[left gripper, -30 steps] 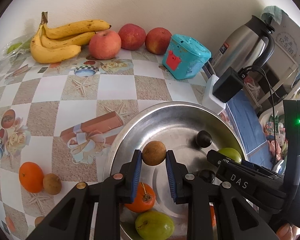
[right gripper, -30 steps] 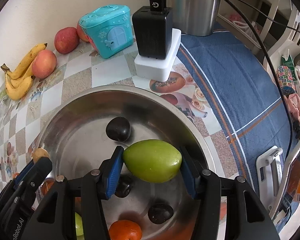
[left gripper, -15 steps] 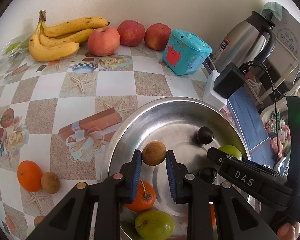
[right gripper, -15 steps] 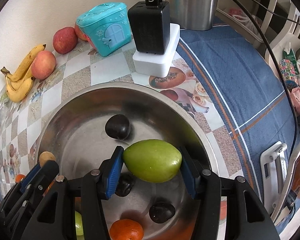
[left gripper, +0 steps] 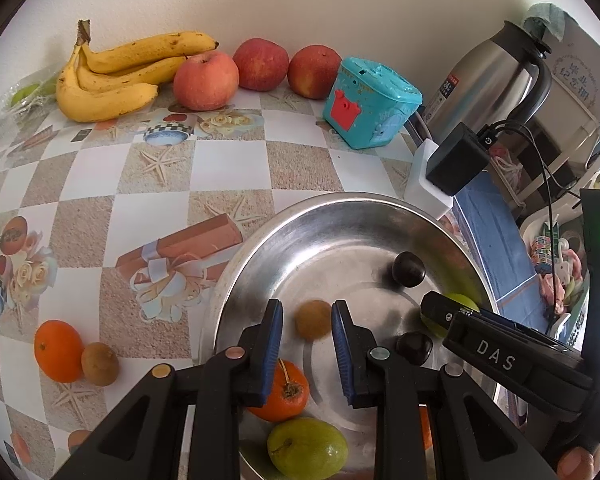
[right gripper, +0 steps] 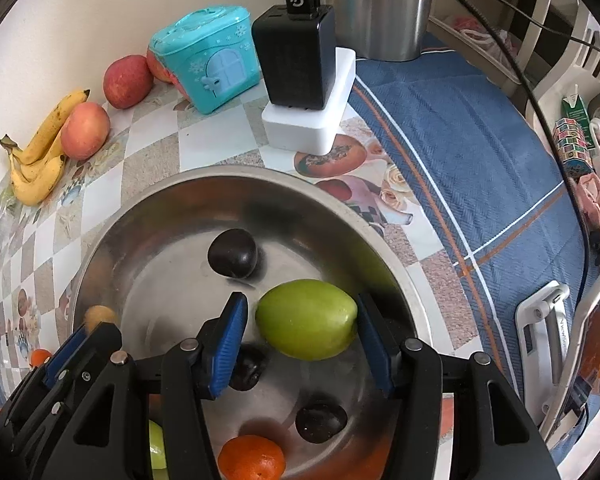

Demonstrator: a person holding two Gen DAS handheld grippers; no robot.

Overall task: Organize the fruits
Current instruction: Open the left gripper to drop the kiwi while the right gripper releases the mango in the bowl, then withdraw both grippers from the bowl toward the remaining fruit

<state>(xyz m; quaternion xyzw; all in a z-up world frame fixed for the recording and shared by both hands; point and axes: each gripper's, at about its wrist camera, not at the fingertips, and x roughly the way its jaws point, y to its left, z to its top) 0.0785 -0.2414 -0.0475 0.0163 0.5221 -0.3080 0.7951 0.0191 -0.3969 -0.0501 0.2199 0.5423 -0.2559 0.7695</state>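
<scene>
While the left gripper (left gripper: 307, 309) hangs over the steel bowl (left gripper: 340, 200), its jaws have just been opening, and the small brown fruit (left gripper: 313, 319) sits between the blue pads with a gap at its left side, let go and slightly blurred above the bowl floor. In the right wrist view the right gripper (right gripper: 302, 300) has the green fruit (right gripper: 306, 319) between its jaws. The fruit touches the right pad, but a sliver of space shows at the left pad, so I cannot tell whether it is clamped. In the bowl, a dark plum (right gripper: 232, 253) lies at twelve o'clock from that green fruit. Seen from the left wrist, an orange with a stem (left gripper: 280, 390) and a second green fruit (left gripper: 308, 454) lie at six o'clock from the brown one. Out on the checked tablecloth (left gripper: 228, 160), a loose orange (left gripper: 58, 350) touches another brown fruit (left gripper: 100, 363) at nine o'clock from the bowl. Bananas (left gripper: 112, 76) and three apples (left gripper: 206, 80) line the wall at eleven o'clock.
</scene>
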